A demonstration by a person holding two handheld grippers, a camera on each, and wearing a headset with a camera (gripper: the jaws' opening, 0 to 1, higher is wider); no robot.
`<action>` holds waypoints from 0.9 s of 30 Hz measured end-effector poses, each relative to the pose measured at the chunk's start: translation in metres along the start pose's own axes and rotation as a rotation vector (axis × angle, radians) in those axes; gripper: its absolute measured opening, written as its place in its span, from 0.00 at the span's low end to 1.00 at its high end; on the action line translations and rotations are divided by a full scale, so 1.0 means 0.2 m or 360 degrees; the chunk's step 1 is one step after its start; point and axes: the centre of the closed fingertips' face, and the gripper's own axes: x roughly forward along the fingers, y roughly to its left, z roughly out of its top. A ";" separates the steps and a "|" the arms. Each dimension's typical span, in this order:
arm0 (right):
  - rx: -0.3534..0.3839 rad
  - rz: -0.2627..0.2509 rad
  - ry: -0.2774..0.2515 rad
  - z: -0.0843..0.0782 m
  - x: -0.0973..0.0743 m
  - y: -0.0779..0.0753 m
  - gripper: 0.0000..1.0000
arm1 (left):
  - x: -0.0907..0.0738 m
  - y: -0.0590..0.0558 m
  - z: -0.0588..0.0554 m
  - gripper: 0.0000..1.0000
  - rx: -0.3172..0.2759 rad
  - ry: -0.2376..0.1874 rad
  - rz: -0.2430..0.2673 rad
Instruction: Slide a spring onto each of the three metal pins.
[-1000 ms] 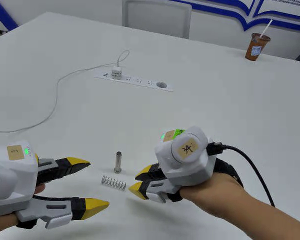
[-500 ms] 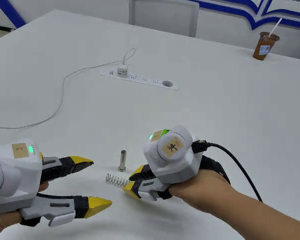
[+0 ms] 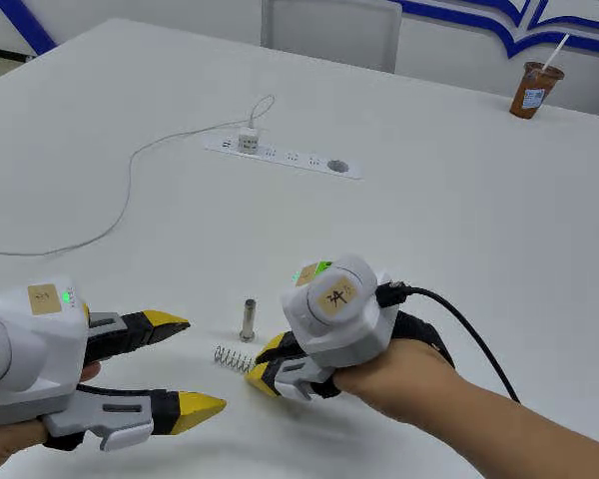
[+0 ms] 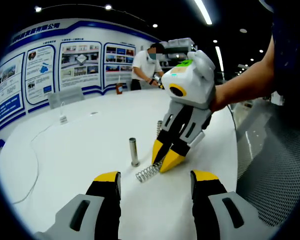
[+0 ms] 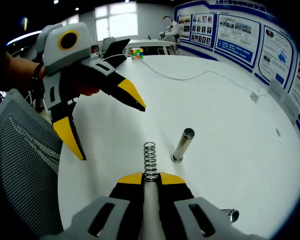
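The left gripper (image 3: 202, 363) and right gripper (image 3: 260, 361) are white, with black jaws tipped yellow. The spring (image 3: 234, 358) and pin (image 3: 249, 319) are silver-grey, the table (image 3: 429, 200) white, the cup (image 3: 532, 92) brown.

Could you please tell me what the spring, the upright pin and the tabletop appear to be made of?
Spring: probably thin steel wire, bare; grey coils with small glints.
Pin: metal, likely steel, smooth satin finish; a bright highlight runs along its side.
Tabletop: smooth white, perhaps laminate; only soft, diffuse reflections.
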 end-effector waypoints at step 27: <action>-0.0213 0.0156 0.0114 -0.04 -0.27 0.16 0.11 | 0.09 -0.16 0.00 0.43 0.0139 0.0047 -0.0198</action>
